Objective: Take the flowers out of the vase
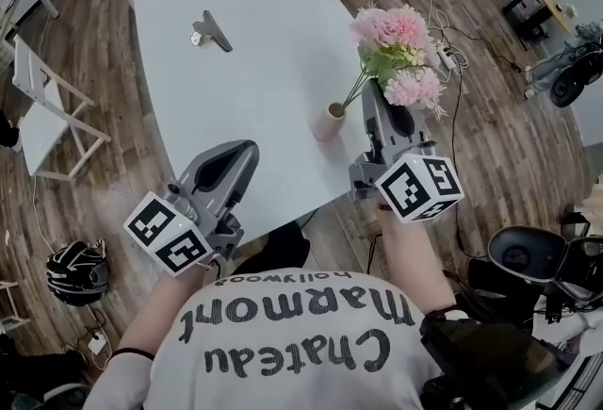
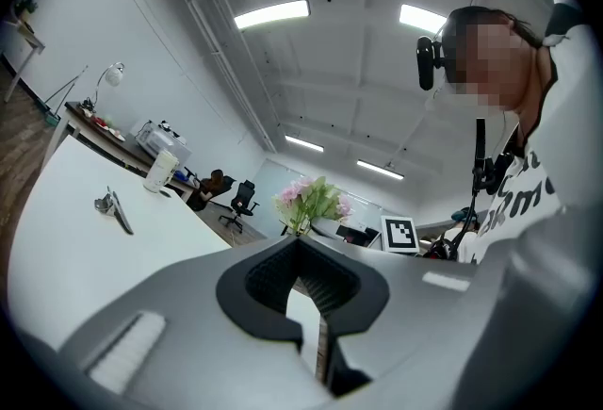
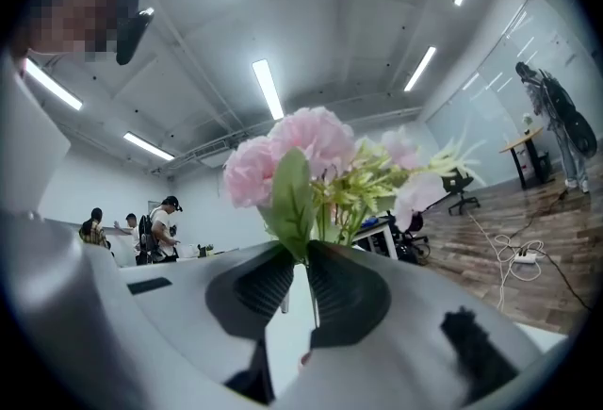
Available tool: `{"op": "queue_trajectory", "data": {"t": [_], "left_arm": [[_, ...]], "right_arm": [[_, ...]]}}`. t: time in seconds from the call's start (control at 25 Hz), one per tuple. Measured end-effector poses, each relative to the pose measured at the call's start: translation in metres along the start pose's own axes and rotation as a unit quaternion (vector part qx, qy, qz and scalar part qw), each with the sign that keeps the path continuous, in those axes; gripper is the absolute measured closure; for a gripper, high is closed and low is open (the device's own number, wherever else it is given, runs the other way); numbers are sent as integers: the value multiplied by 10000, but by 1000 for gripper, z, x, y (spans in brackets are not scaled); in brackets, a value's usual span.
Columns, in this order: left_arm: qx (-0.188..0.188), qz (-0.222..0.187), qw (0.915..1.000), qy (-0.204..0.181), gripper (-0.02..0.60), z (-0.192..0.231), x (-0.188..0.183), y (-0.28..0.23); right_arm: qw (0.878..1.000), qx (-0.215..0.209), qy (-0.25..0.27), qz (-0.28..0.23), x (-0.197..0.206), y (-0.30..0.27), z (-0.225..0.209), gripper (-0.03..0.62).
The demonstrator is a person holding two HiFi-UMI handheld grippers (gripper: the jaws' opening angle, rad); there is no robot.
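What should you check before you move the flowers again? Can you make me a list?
1. Right gripper shut on the stems of the bunch of pink flowers with green leaves: ok.
2. Stems clear of the small beige cylindrical vase: cannot tell; in the head view they slant down towards its mouth.
3. Vase standing upright on the white table: ok.
4. Left gripper empty and away from the vase: ok.
5. Bare table space to put the flowers down: ok; the grey metal clip lies far off.
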State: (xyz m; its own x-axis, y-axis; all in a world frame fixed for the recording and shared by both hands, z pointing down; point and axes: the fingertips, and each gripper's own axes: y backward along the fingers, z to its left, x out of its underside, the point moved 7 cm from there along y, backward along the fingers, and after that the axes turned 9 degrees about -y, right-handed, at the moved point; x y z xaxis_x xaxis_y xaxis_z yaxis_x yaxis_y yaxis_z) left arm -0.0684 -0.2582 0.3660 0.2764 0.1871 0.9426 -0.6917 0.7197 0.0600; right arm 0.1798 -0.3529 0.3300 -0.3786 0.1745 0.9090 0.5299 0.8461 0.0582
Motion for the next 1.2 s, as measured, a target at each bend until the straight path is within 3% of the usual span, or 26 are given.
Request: {"op": "queue_trajectory", "data": {"t": [0.44,0.72,1.2], "left_arm": [[-184,-133,9997,-76,578,5,-7,21],[-302,-236,9993,-34,578,2,-5,44],[97,-462,9986,-256,578,-48,-22,71]], "right_arm": [[9961,20,532,-707,-45,-5,12,542],[9926,-25,458,-1123,-78,9,28,543],[9910,-37,513,-1236,-88,98,85,545]]}}
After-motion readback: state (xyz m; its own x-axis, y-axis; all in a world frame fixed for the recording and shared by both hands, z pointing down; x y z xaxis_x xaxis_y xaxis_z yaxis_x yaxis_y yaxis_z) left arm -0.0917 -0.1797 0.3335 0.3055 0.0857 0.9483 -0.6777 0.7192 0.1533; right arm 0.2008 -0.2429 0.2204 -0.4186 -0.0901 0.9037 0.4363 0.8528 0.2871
